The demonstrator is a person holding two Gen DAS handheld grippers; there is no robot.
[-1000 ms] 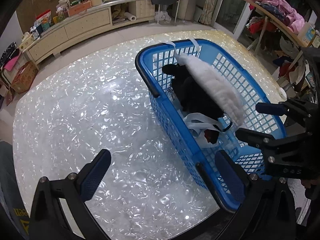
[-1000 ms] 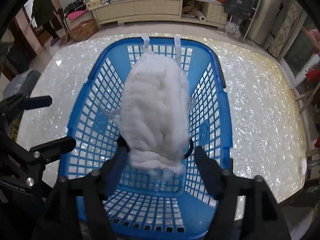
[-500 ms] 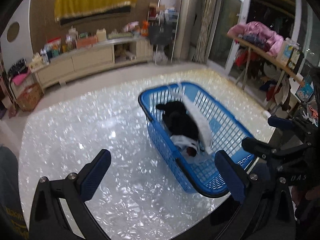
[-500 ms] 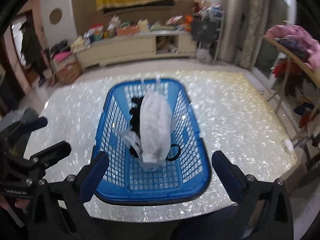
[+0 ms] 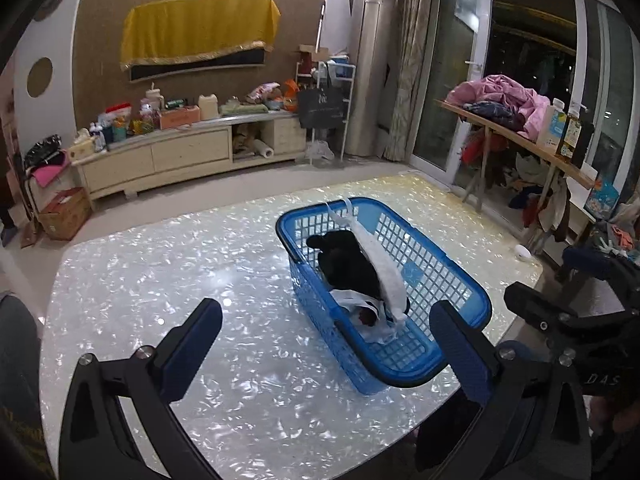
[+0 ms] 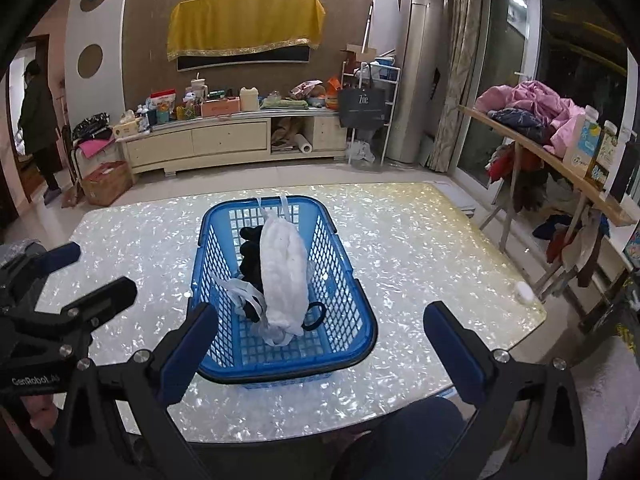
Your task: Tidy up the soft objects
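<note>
Soft items all in blue basket [image 6: 362, 344] on counter [image 6: 420, 248]: white fluffy cloth [image 6: 283, 276] atop black garment [image 5: 348, 268] (nothing loose seen). Left gripper [image 5: 332, 356], right gripper [image 6: 320, 350] fingers spread, empty. Task looks abt done.

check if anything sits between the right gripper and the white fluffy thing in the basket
Nothing visible does. The right gripper hangs open above the blue basket's near rim, and the white fluffy item lies on top of the black cloth, uncovered.
</note>
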